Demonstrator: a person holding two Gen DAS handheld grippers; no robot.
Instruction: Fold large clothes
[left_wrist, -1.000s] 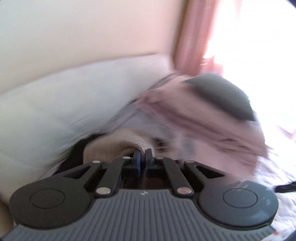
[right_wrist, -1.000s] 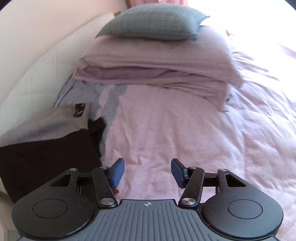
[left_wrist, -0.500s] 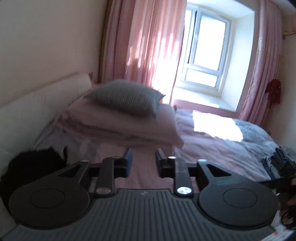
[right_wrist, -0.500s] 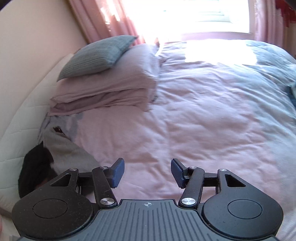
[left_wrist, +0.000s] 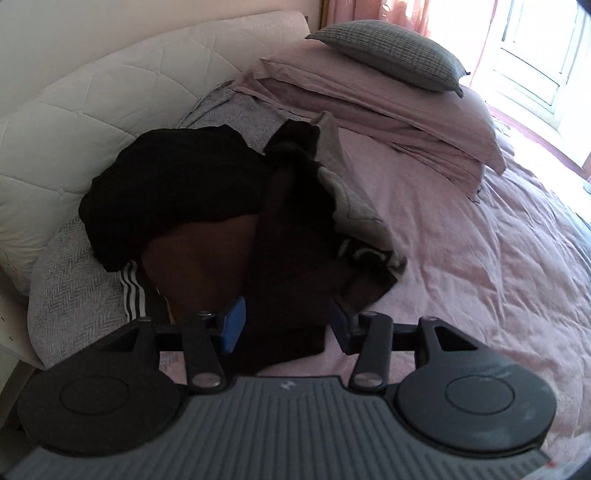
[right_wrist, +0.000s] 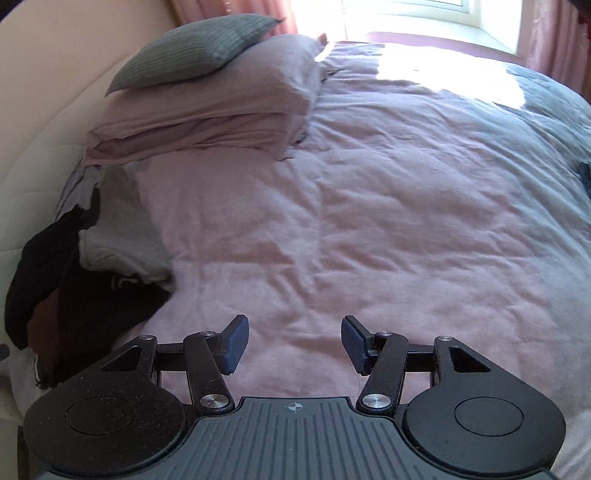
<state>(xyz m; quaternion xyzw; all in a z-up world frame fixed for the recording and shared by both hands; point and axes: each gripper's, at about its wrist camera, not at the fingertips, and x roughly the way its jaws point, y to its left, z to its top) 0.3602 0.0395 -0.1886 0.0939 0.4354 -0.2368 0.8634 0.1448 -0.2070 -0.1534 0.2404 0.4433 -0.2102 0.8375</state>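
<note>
While opening: left gripper (left_wrist: 284, 326) jaws widen over the dark garment (left_wrist: 280, 258), lower centre, pads not yet pinching.
Right gripper (right_wrist: 291, 343): spread, empty, above the pink duvet (right_wrist: 369, 221).
Advice: pinch one single edge.

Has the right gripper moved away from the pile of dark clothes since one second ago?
Yes. The right gripper shifted right over the bedspread; the dark clothes now sit further left.

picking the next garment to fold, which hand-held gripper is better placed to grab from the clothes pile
Left. The left hand-held gripper hangs right over the dark clothes pile, jaws opening around a dark fold. The right hand-held gripper is open over bare pink bedcover, with the pile off to its left.
</note>
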